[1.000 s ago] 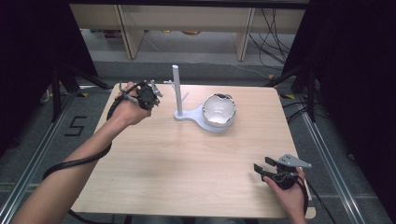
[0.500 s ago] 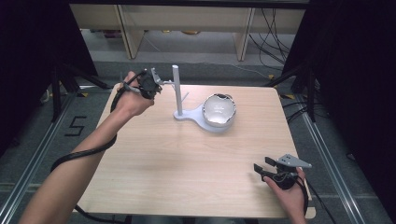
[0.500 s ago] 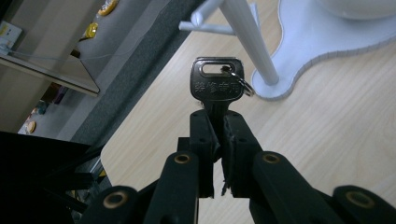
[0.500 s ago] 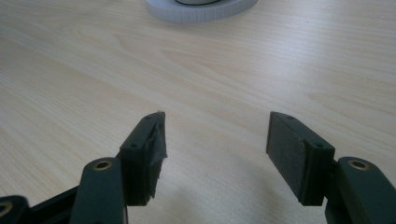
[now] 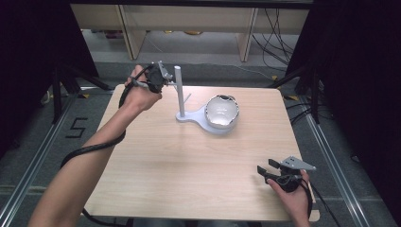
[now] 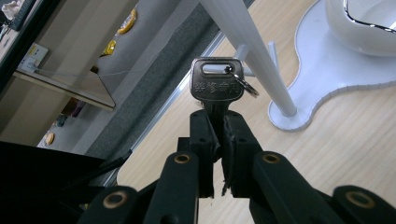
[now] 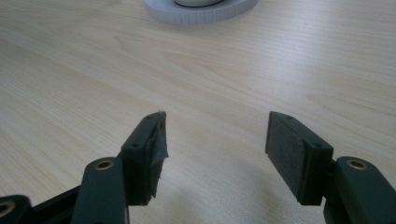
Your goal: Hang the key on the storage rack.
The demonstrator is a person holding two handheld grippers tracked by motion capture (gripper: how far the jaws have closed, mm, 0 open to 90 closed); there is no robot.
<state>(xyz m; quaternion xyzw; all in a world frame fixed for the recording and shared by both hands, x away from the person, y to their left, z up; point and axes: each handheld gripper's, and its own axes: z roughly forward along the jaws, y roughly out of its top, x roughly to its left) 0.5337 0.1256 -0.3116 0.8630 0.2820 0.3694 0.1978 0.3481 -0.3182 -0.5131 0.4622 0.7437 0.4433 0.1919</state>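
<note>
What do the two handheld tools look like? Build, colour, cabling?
Both black: left tool and right tool have two jaws on hinged links with brass-coloured pivot pins and flat dark pads. Each trails a black cable. The right carries a grey three-cornered plate. Forearms bare, no sleeves.

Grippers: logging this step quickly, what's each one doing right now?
Left gripper: jaws closed on the key, beside the white stand.
Right gripper: jaws open, holding nothing, over the table.

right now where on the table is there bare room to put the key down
Bare wood runs across the near half of the table, from the left edge to the right gripper, and along the far right edge past the bowl. It is crowded at the far middle: the white stand, its base, and the left gripper holding the key.
</note>
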